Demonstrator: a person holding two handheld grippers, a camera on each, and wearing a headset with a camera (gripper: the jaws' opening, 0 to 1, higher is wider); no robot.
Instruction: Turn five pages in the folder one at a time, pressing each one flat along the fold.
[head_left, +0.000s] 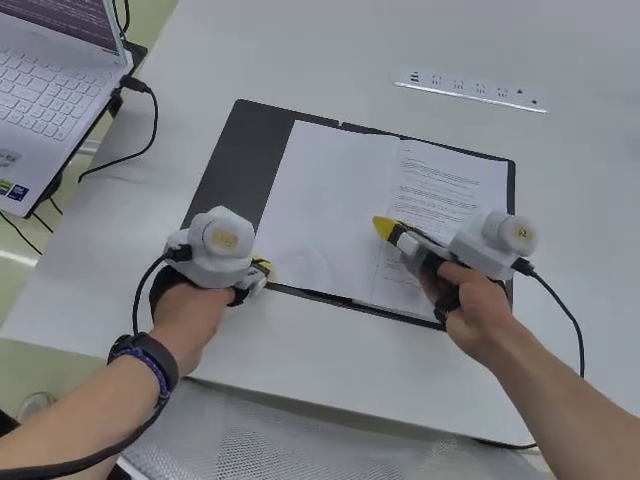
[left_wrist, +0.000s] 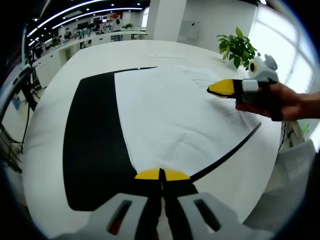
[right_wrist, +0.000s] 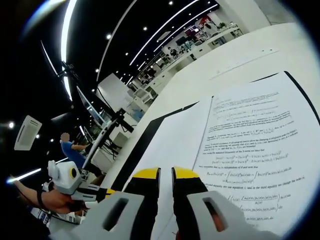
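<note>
Folder (head_left: 235, 150) lay open at table centre, blank page (head_left: 320, 210) on the 9 o'clock side of the fold, printed page (head_left: 450, 190) on the 3 o'clock side.

Step, my read: pressing a turned sheet flat at the fold. Couldn't tell from this which of the five it was.

Right gripper (head_left: 385, 228): tips down near the fold, toward the folder's 6 o'clock end, looked to be on the paper. Jaws narrow, slim gap in its own view, nothing between them.

Left gripper (head_left: 262, 268): at the folder's 7 o'clock edge, yellow tips closed together. They sat at the near edge of the cover. Couldn't tell whether any paper was caught in them.

Next move probably calls for a run of the right tip along the fold toward 12 o'clock. Then to the printed page's free edge at 3 o'clock, jaws opened just enough to take one sheet only. The left should pin the blank side.

Laptop (head_left: 50, 70) at 10 o'clock, power strip (head_left: 470, 90) at 1 o'clock, both well apart from the folder.
</note>
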